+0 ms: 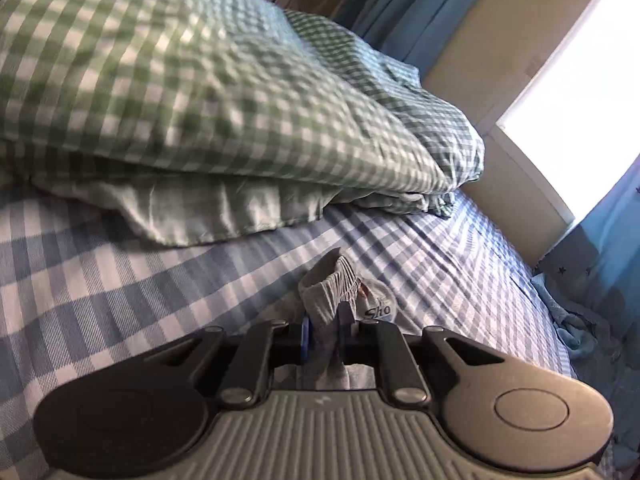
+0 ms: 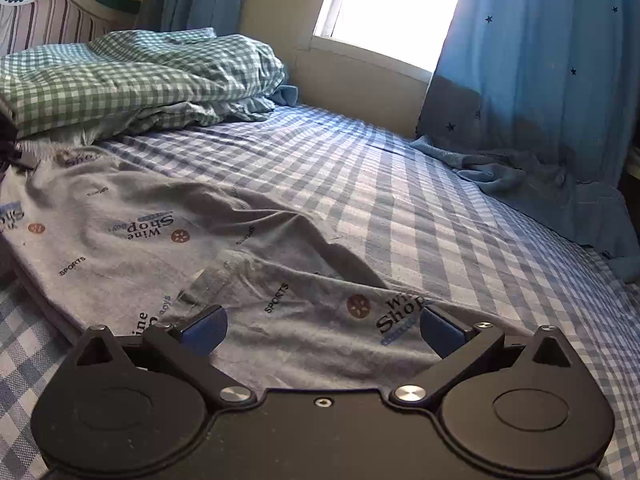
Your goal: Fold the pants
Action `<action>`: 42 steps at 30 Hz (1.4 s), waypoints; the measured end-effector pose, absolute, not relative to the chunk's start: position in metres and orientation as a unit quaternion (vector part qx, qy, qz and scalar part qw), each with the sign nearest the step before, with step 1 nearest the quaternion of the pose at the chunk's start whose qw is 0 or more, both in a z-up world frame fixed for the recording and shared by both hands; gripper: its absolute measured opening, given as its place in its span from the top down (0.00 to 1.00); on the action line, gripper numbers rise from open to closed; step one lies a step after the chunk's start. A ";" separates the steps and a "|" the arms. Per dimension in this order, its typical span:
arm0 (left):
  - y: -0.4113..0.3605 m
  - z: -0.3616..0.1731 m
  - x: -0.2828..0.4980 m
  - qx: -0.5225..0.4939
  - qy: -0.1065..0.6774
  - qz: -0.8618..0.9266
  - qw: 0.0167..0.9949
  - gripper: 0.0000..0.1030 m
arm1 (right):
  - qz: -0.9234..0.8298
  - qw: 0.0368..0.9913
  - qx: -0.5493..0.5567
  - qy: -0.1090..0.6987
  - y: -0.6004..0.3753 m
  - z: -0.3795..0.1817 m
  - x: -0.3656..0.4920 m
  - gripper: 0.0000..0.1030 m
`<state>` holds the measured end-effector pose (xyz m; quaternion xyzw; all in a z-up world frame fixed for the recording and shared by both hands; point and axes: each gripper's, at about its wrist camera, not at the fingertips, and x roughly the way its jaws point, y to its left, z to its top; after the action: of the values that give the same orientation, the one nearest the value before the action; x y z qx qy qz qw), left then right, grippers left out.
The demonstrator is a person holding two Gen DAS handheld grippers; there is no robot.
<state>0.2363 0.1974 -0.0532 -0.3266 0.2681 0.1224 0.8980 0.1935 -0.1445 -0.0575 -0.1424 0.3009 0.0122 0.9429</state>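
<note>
Grey pants printed with "Wine Shop" and "SPORTS" lie spread and wrinkled on the blue checked bed sheet. My left gripper is shut on a bunched piece of the pants, the elastic waistband, held just above the sheet. My right gripper is open, its blue pads wide apart just above the near part of the pants, holding nothing.
A green checked duvet is piled at the head of the bed, also in the right wrist view. Blue star-print curtains hang by a bright window and drape onto the bed's far edge. A striped headboard stands behind.
</note>
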 end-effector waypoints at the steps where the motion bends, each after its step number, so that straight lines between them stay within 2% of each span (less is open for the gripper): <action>1: 0.192 -0.045 0.237 -0.310 0.263 0.115 0.906 0.87 | 0.017 0.936 -0.151 0.318 -0.141 -0.064 0.197 0.01; 11: 0.108 0.042 0.230 -0.171 0.210 -0.003 0.963 0.88 | 0.012 0.954 -0.068 0.292 -0.191 -0.040 0.187 0.01; 19: -0.035 0.087 0.207 -0.025 0.195 -0.245 0.950 0.87 | -0.035 0.960 0.000 0.277 -0.296 -0.004 0.165 0.01; 23: -0.113 0.068 0.193 0.028 0.224 -0.327 0.918 0.86 | -0.081 0.958 -0.004 0.275 -0.358 0.001 0.146 0.01; 25: -0.150 0.044 0.189 0.049 0.250 -0.351 0.901 0.83 | -0.102 0.953 -0.005 0.284 -0.391 -0.002 0.136 0.01; 26: -0.167 0.028 0.187 0.061 0.269 -0.366 0.889 0.76 | -0.111 0.951 -0.004 0.289 -0.405 -0.005 0.133 0.01; 27: -0.183 0.008 0.189 0.070 0.290 -0.380 0.875 0.63 | -0.119 0.947 -0.001 0.298 -0.422 -0.009 0.127 0.01; 28: -0.195 -0.011 0.189 0.069 0.311 -0.395 0.862 0.57 | -0.122 0.944 0.003 0.306 -0.434 -0.013 0.125 0.01; 30: -0.211 -0.043 0.188 0.065 0.363 -0.395 0.841 0.55 | -0.124 0.938 0.013 0.324 -0.458 -0.024 0.122 0.01; 32: -0.213 -0.053 0.185 0.056 0.376 -0.382 0.842 0.55 | -0.113 0.934 0.024 0.339 -0.474 -0.033 0.122 0.01; 35: -0.199 -0.049 0.170 0.061 0.345 -0.349 0.869 0.37 | -0.073 0.935 0.042 0.345 -0.485 -0.040 0.130 0.01; 39: -0.194 -0.047 0.163 0.133 0.340 -0.308 0.879 0.37 | 0.035 0.936 0.101 0.336 -0.480 -0.035 0.162 0.01; 40: -0.194 -0.049 0.164 0.143 0.348 -0.304 0.875 0.40 | 0.070 0.931 0.121 0.338 -0.477 -0.033 0.174 0.01; 42: -0.195 -0.052 0.165 0.149 0.365 -0.302 0.868 0.55 | 0.133 0.913 0.155 0.353 -0.469 -0.035 0.203 0.07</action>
<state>0.1653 -0.1949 -0.0525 0.1489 0.3651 -0.3020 0.8680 0.2027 -0.4690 -0.0346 0.1554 0.3529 0.1326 0.9131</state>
